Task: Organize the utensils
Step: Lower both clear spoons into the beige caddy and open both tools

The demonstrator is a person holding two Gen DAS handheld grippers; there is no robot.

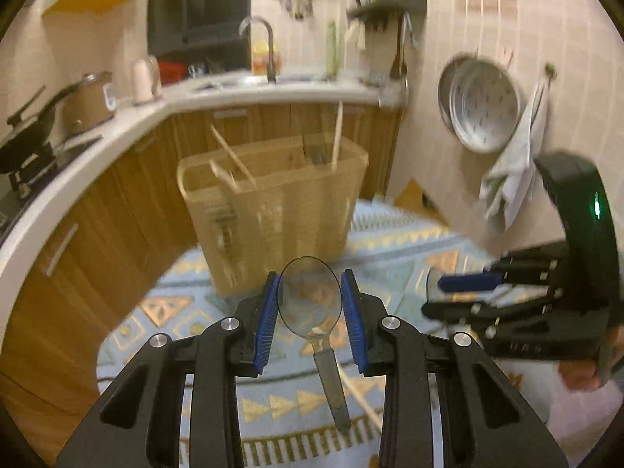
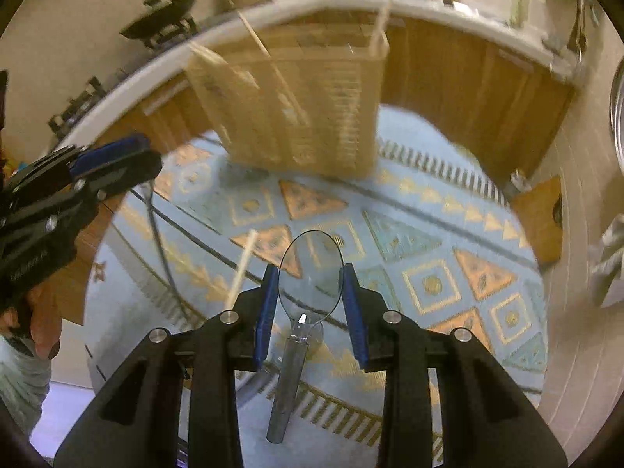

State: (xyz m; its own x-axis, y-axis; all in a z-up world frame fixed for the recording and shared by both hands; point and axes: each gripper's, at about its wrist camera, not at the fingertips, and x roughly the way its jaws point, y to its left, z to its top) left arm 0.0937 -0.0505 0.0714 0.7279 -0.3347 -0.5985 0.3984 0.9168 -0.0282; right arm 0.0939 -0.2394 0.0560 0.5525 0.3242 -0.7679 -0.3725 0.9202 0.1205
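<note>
Each gripper (image 1: 310,304) is built from black plastic arms, fastened with silver round bolts, and its 2 fingers (image 2: 353,304) are lined with blue ribbed pads.

Kitchen, warm indoor light, frames blurred. Curved white counter (image 1: 249,91) over wood-fronted cabinets (image 1: 128,179). Faucet (image 1: 261,43) at the sink, dark window (image 1: 199,4) behind it. Pan (image 1: 27,136) on the stove at left, pot (image 1: 89,101) beside it. Beige tiled wall (image 1: 440,124) with a shelf (image 1: 386,6), a hanging metal colander (image 1: 483,105) and a grey towel (image 1: 514,171). Blue patterned rug (image 2: 409,241) covers the floor.
</note>
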